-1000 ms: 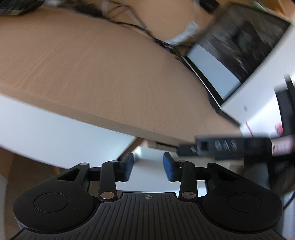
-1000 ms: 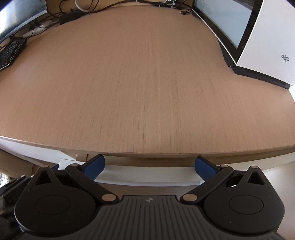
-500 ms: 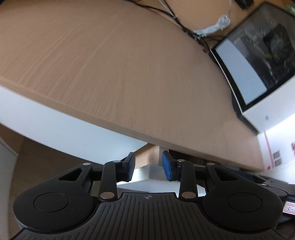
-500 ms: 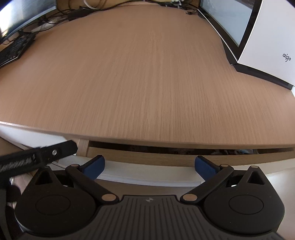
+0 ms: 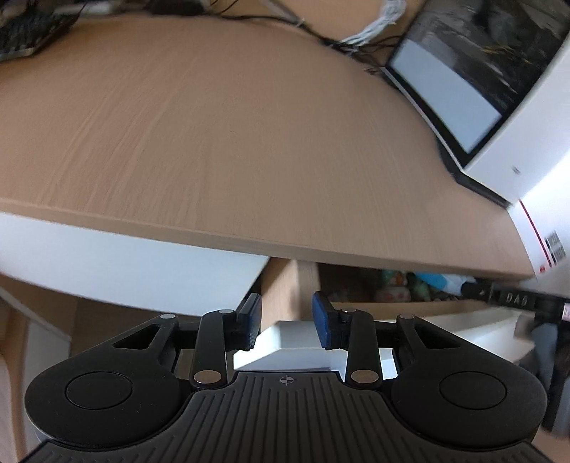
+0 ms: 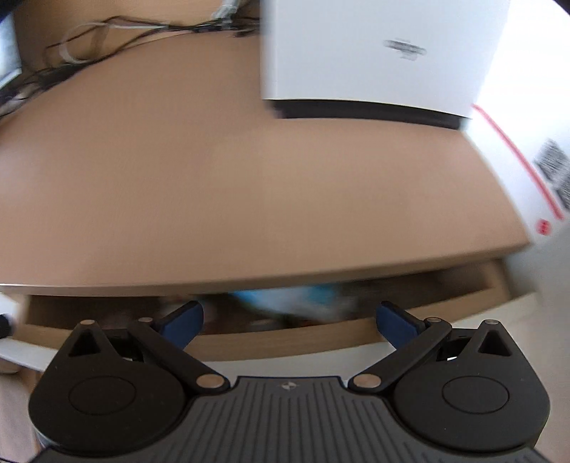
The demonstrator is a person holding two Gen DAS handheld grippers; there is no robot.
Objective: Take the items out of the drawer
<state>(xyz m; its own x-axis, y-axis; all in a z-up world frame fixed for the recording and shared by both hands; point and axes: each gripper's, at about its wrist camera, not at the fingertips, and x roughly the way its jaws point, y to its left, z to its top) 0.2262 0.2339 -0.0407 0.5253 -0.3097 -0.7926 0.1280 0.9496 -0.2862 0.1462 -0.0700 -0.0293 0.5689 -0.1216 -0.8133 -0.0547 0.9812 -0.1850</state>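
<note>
A drawer [image 5: 463, 322] with a white front and wooden sides stands partly pulled out under the wooden desk top [image 5: 231, 142]. My left gripper [image 5: 286, 317] is shut on its left front corner, which fills the narrow gap between the blue pads [image 5: 322, 320]. Several small coloured items [image 5: 409, 283] show inside the drawer, blurred. My right gripper [image 6: 290, 313] is wide open above the drawer front [image 6: 285, 340] and holds nothing. A blue and white item [image 6: 295, 299] lies in the drawer ahead of it, blurred. The right gripper also shows at the far right of the left wrist view as a black bar [image 5: 516, 302].
A white computer case [image 6: 374, 53] stands on the desk at the back right, with a screen [image 5: 459, 96] on its side. A white box with a red stripe [image 5: 541, 231] sits at the desk's right end. Cables [image 6: 107, 39] and a keyboard [image 5: 28, 32] lie at the back.
The drawer has slid further out with the left gripper on its corner, and the items inside now show. The right gripper's view has swung to the right.
</note>
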